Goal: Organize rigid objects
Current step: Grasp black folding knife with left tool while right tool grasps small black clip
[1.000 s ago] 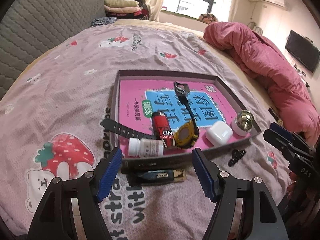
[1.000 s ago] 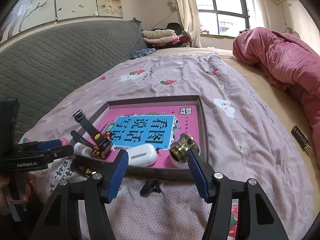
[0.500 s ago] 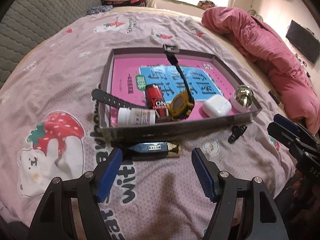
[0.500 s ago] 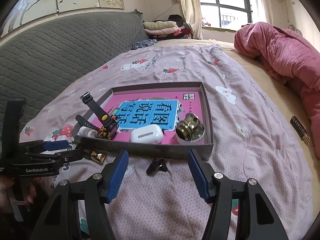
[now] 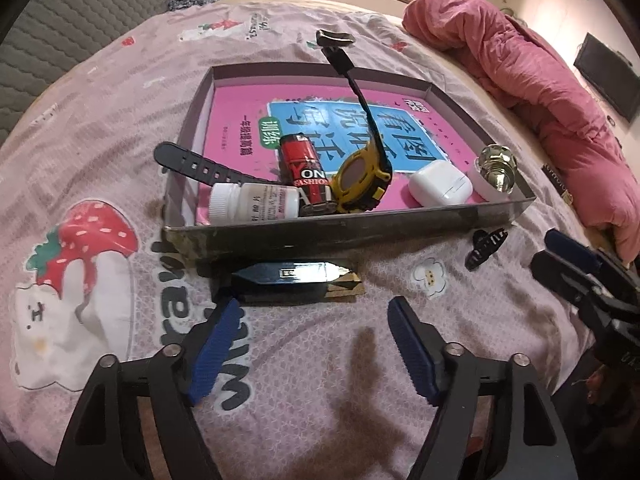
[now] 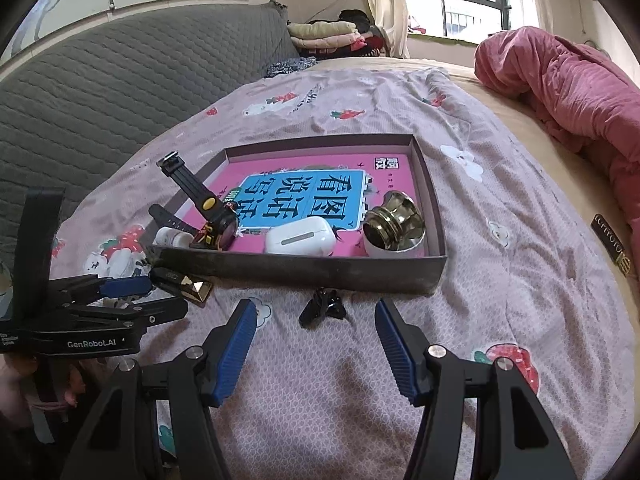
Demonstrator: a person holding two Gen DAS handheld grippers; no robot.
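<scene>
Holding watch [image 5: 362,184], earbud case [image 5: 439,188], bottle [image 5: 256,209] and lighter [image 5: 306,168] — tray [image 5: 340,232]; both jaws released.

Strawberry-print lilac bedsheet [image 5: 120,128], pink-lined tray [image 5: 360,228], yellow-and-black watch [image 5: 360,180].

Shallow tray [image 5: 360,226] on the bed holds a yellow watch [image 5: 362,180], red lighter [image 5: 306,168], white pill bottle [image 5: 256,204], earbud case [image 5: 440,188], gold-capped jar [image 5: 496,170]. Black-and-gold lighter [image 5: 296,280] and black hair clip [image 5: 486,246] lie just outside.
</scene>
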